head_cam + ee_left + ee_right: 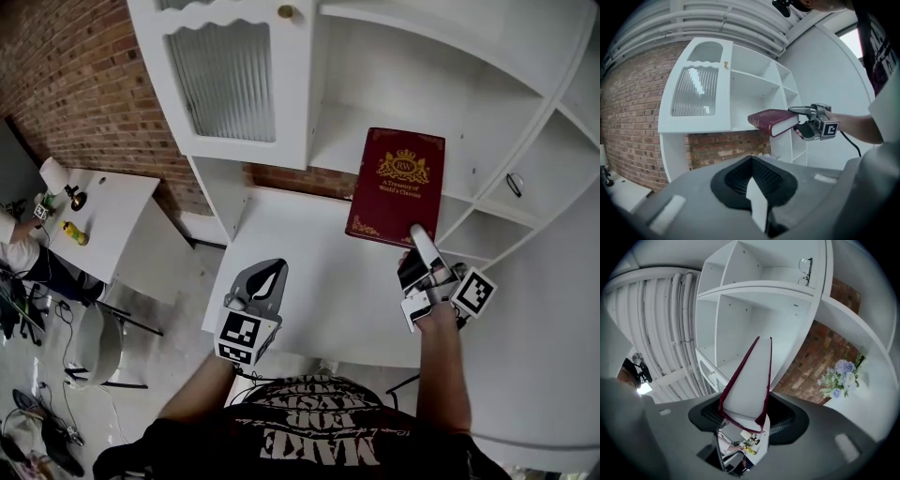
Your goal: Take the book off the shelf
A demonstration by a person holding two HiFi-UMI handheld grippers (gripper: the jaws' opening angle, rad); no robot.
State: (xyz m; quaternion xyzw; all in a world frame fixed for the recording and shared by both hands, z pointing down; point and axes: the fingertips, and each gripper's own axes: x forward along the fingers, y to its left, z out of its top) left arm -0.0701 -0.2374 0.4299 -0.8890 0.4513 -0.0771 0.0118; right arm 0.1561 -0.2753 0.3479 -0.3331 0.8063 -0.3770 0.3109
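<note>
Book (397, 187), dark red hardcover with gold crest and corner trim, pinched at its near edge by right gripper (417, 246), jaws clamped across cover and cream page block. Hangs flat, cover up, just in front of glossy white shelf unit (394, 84), above smooth white ledge (309, 281). Left gripper (272, 270) near left, tapered grey jaws pressed together, nothing between. Ribbed glass door (220, 80) far left, rough brick wall (75, 84) beyond.

A red brick wall (75, 84) runs beside a small white surface (117, 216) carrying a white-shaded lamp (52, 174) and a yellow bottle (75, 233). Pale blue and white flowers (841, 373) stand before the brick.
</note>
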